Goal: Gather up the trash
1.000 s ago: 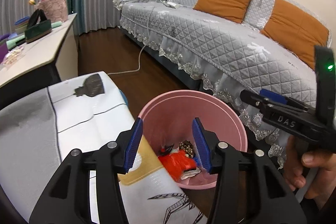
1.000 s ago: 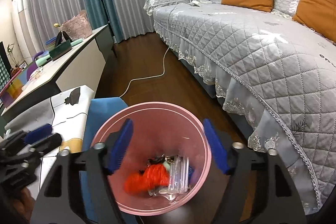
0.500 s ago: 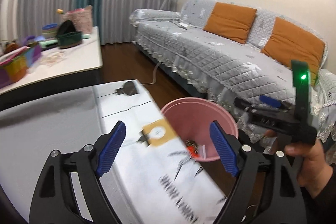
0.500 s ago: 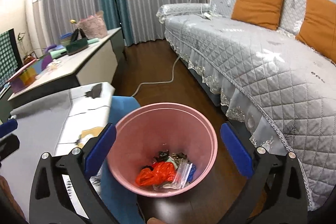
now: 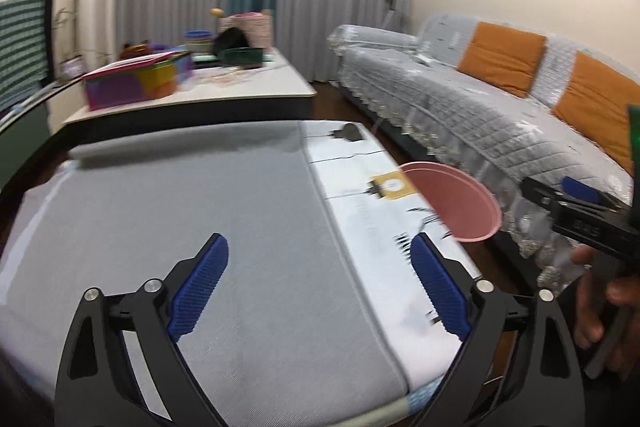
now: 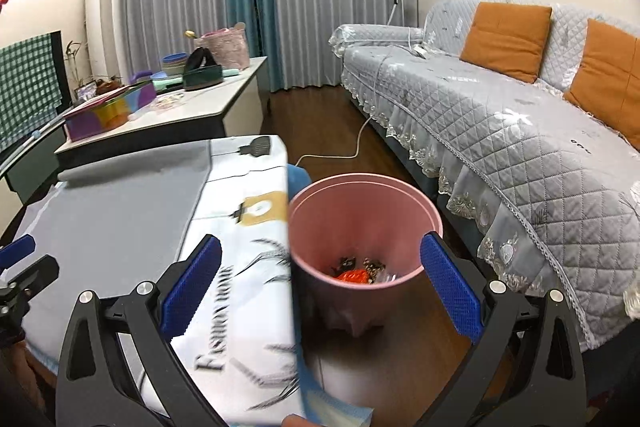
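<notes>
A pink bin (image 6: 360, 211) stands on the wood floor between the table and the sofa, with orange and dark scraps of trash (image 6: 352, 273) at its bottom. My right gripper (image 6: 320, 241) hovers above and in front of the bin, jaws open wide and empty. My left gripper (image 5: 320, 247) is over the grey part of the tablecloth (image 5: 200, 207), its jaws opening with nothing between them. In the left wrist view the bin (image 5: 456, 203) sits off the table's right edge, and the right gripper (image 5: 580, 211) shows there in a hand.
The table carries a grey and white printed cloth (image 6: 120, 195). A grey quilted sofa (image 6: 500, 131) with orange cushions fills the right. A cluttered side desk (image 5: 200, 87) stands behind. A white cable (image 6: 352, 147) lies on the floor; something blue (image 6: 298, 177) sits beside the bin.
Both grippers opened wider and drew back from over the bin. The left one swung left over the table, so the bin now lies to its right.
</notes>
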The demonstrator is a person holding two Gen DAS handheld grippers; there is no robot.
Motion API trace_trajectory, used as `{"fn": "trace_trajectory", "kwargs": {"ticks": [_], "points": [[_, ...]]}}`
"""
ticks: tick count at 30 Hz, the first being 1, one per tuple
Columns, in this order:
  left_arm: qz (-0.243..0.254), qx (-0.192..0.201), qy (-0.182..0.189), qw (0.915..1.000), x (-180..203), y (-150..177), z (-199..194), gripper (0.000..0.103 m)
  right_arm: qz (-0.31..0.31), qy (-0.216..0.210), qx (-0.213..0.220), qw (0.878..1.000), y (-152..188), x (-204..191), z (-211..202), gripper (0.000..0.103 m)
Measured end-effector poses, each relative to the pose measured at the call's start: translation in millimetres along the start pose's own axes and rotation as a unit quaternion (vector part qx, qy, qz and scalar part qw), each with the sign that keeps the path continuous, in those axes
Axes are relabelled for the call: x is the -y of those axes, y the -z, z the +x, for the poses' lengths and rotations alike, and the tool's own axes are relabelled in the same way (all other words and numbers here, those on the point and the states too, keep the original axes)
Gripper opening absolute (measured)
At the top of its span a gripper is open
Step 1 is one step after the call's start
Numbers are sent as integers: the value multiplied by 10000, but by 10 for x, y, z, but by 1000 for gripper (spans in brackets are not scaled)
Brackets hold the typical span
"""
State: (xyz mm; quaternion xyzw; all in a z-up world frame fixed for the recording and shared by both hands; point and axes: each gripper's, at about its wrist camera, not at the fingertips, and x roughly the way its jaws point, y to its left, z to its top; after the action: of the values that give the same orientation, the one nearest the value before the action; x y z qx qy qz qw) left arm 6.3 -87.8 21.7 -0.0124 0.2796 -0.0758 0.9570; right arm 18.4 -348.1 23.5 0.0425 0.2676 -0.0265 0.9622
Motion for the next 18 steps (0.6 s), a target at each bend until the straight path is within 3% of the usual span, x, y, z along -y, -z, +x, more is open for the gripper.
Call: {"fn": "trace_trajectory", "kwargs": {"ticks": [5, 13, 18], "points": [[-101, -112, -403, 9991, -115, 167, -151, 93, 86, 91, 55, 9999, 144, -166, -215, 98], [-258, -286, -691, 9969, -267, 378, -394, 94, -79, 79, -95, 9999, 404, -470, -385, 98], [-289, -356, -764, 9960, -327, 487, -333, 95, -296, -14, -188, 9994, 541, -667, -396, 98]]}}
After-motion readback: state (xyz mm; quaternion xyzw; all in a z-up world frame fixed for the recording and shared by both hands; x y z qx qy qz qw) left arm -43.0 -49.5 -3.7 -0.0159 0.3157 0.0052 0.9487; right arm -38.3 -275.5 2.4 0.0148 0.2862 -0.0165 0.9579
